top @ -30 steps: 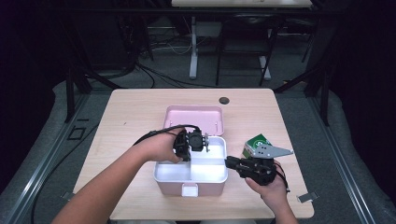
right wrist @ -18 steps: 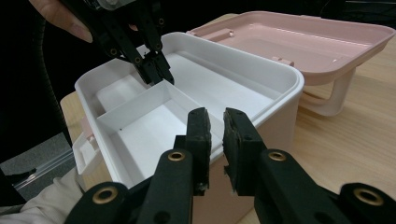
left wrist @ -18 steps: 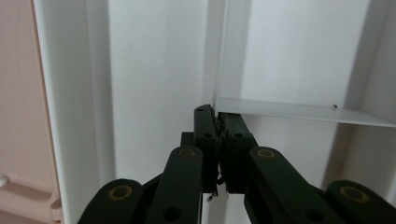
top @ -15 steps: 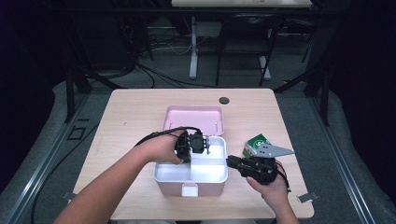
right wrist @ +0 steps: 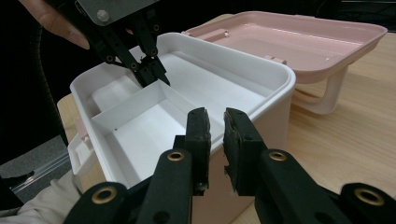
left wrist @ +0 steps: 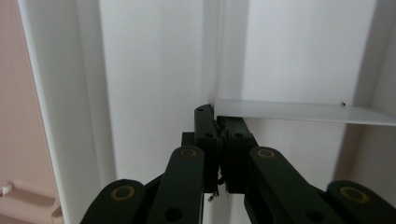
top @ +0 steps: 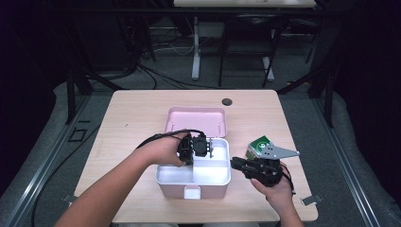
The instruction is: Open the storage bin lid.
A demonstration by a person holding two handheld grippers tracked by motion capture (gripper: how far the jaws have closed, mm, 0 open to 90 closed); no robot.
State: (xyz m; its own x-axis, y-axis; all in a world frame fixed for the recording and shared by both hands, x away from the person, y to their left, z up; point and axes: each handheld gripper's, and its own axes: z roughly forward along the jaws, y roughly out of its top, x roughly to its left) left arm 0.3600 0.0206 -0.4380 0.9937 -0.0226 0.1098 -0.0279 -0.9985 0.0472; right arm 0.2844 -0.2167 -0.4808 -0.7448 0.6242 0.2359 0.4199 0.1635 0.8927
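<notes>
Nothing much has shifted since a second ago: both hands hold their places over the pink box (top: 170,189) at the centre of the high view. Its white tray (top: 208,177) sits inside, and the left gripper (top: 197,156) dips in, jaws pinched on the tray's thin divider (left wrist: 299,112). At the box's right rim, the right gripper (right wrist: 215,140) clamps the tray wall. Behind, the pink lid (top: 196,120) lies open; a green carton (top: 259,144) stands to the right.
</notes>
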